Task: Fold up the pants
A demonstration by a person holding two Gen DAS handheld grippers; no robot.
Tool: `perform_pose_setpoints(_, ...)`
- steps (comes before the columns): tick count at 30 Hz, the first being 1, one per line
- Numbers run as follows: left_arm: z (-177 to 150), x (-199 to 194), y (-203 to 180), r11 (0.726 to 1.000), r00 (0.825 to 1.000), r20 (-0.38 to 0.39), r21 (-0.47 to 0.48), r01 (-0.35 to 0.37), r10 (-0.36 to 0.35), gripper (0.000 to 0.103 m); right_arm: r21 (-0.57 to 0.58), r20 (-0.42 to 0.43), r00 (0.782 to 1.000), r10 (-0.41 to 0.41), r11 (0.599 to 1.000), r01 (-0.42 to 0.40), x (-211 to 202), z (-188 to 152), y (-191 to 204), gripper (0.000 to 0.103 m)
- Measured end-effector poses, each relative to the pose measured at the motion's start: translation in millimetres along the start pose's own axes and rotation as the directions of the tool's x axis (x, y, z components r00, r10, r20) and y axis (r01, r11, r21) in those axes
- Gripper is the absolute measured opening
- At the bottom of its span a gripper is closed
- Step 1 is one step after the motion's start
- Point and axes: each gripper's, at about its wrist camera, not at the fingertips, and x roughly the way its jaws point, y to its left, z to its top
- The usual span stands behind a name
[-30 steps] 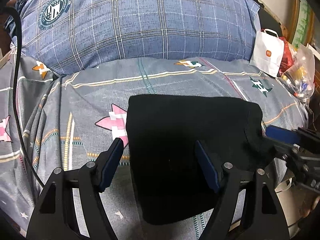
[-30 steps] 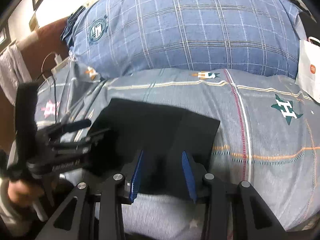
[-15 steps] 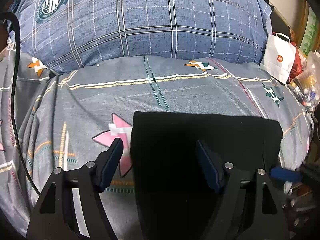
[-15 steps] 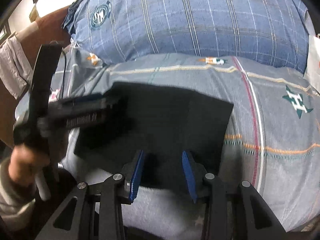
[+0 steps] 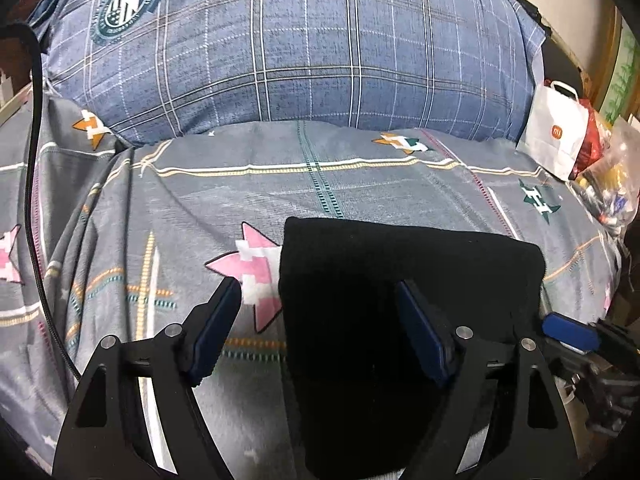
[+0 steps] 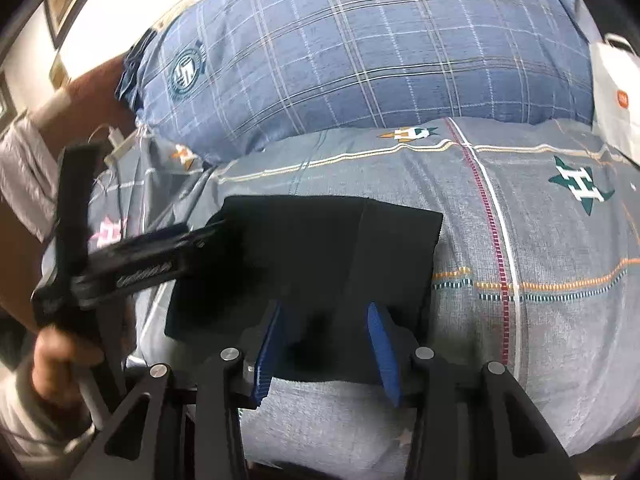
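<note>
My left gripper (image 5: 318,312) stands wide, its jaws having just been opening; the near-left corner of the folded black pants (image 5: 404,280) lies between them, unpressed. My right gripper (image 6: 328,344) stands narrower, jaws parted astride the near edge of the pants (image 6: 320,248), pads (image 6: 382,344) apparently clear of the cloth, nothing held. Beyond both jaws the pants lie as a flat rectangle on the grey patterned bedsheet (image 5: 360,184); farther off, a blue plaid pillow (image 5: 300,48) and, to the right, a white paper bag (image 5: 556,136). Judged soft, light and limp: the stacked layers would slide apart, so I should pinch every layer at a folded edge or corner.
</note>
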Motion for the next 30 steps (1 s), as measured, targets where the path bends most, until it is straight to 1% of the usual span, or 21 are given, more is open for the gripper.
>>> perform_pose_setpoints(3,-2.9,-8.8,1.0,1.0,1.0,0.009,0.009,0.001,-0.001,0.081,0.025,0.012,1.0,0.002,1.0,-0.002,1.2,2.0,1.0,0.042)
perform_pose_setpoints(6,-5.7,-15.1,2.9,1.0,1.0,0.012,-0.002,0.009,-0.009,0.081,0.04,0.016,1.0,-0.001,0.999,0.0,4.7,4.4,4.1,0.043)
perform_pose_setpoints(11,-10.1,-23.0,2.7,1.0,1.0,0.026,-0.004,0.01,-0.009,0.081,0.046,0.0,1.0,-0.014,0.999,0.014,12.7,4.9,6.7,0.043)
perform_pose_setpoints(16,-15.1,-25.4,1.6,1.0,1.0,0.024,-0.002,0.02,-0.02,0.081,0.045,0.01,1.0,-0.03,0.999,0.029,14.6,4.8,11.1,0.043)
perform_pose_setpoints(19,-17.3,-28.1,2.6,1.0,0.999,0.029,-0.003,0.014,-0.014,0.081,0.048,0.0,1.0,-0.019,0.999,0.019,16.9,5.8,14.2,0.043)
perform_pose_setpoints(23,-17.4,-30.8,5.2,1.0,1.0,0.01,-0.02,0.019,-0.019,0.081,0.03,-0.02,0.999,-0.039,0.999,0.04,21.8,8.6,18.3,0.044)
perform_pose_setpoints(26,-20.3,-37.9,8.2,1.0,1.0,0.01,-0.021,0.005,-0.005,0.081,0.033,-0.013,0.999,-0.05,0.998,0.05,22.3,11.4,19.6,0.044)
perform_pose_setpoints(30,-24.8,-60.7,14.9,0.999,1.0,0.009,-0.043,-0.013,0.013,0.081,0.08,-0.024,0.999,-0.044,0.996,0.045,24.2,13.4,19.3,0.044)
